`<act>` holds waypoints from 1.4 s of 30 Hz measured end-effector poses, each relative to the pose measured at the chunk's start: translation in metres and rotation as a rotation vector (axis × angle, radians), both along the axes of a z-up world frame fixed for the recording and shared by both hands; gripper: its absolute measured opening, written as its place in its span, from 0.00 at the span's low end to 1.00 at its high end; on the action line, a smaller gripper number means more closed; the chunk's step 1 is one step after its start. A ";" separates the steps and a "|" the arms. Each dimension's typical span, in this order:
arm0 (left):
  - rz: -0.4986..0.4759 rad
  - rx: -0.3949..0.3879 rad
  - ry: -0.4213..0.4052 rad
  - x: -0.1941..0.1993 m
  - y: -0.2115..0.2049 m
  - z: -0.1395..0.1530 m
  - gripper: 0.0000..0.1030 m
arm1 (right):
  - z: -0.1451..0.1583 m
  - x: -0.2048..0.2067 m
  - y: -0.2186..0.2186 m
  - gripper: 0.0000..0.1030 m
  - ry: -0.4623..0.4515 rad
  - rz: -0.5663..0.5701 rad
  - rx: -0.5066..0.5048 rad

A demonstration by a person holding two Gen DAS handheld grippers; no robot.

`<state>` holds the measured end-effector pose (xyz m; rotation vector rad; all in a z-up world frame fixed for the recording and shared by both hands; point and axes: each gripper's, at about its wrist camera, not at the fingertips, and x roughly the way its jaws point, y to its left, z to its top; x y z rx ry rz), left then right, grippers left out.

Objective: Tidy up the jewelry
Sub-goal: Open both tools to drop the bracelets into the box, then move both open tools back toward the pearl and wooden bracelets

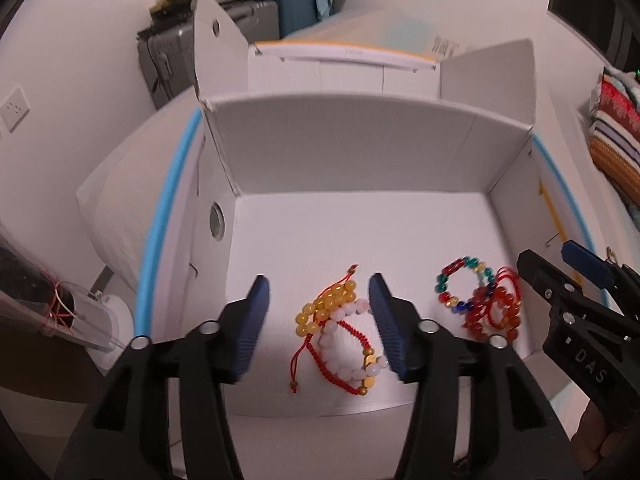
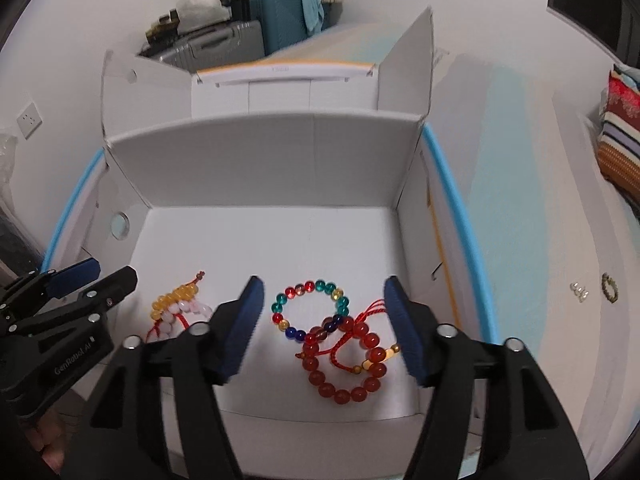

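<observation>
An open white cardboard box [image 1: 360, 148] [image 2: 260, 152] holds several bead bracelets on its floor. A yellow bead bracelet [image 1: 326, 304] [image 2: 172, 298] and a white bead bracelet with red cord [image 1: 348, 352] [image 2: 188, 312] lie tangled together. My left gripper [image 1: 318, 320] is open and empty above them; it also shows in the right wrist view [image 2: 96, 276]. A multicolour bead bracelet [image 2: 310, 308] [image 1: 460, 284] and a red bead bracelet [image 2: 348, 364] [image 1: 492, 312] overlap. My right gripper [image 2: 324, 320] is open and empty over that pair; it also shows in the left wrist view [image 1: 548, 260].
The box flaps [image 1: 218, 48] [image 2: 416, 60] stand up at the back corners. The box sits on a white surface with a blue edge strip [image 1: 168, 216] [image 2: 456, 220]. A small dark ring [image 2: 610, 287] and small clear beads [image 2: 580, 292] lie outside to the right. Suitcases [image 2: 240, 36] stand behind.
</observation>
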<state>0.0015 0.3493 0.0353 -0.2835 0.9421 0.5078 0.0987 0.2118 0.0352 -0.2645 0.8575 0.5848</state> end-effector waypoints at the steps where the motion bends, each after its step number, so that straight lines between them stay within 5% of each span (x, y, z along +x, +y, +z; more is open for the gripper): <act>1: -0.003 0.007 -0.013 -0.002 -0.003 0.005 0.59 | 0.005 -0.001 -0.003 0.72 -0.013 -0.003 0.007; 10: -0.065 0.051 -0.123 -0.007 -0.048 0.043 0.81 | 0.045 0.000 -0.054 0.92 -0.127 -0.070 0.048; 17: -0.127 0.066 -0.158 0.010 -0.095 0.056 0.94 | 0.064 0.011 -0.116 0.93 -0.171 -0.150 0.061; 42: -0.432 0.049 -0.212 0.134 -0.296 0.046 0.94 | 0.045 0.086 -0.341 0.93 -0.171 -0.465 0.018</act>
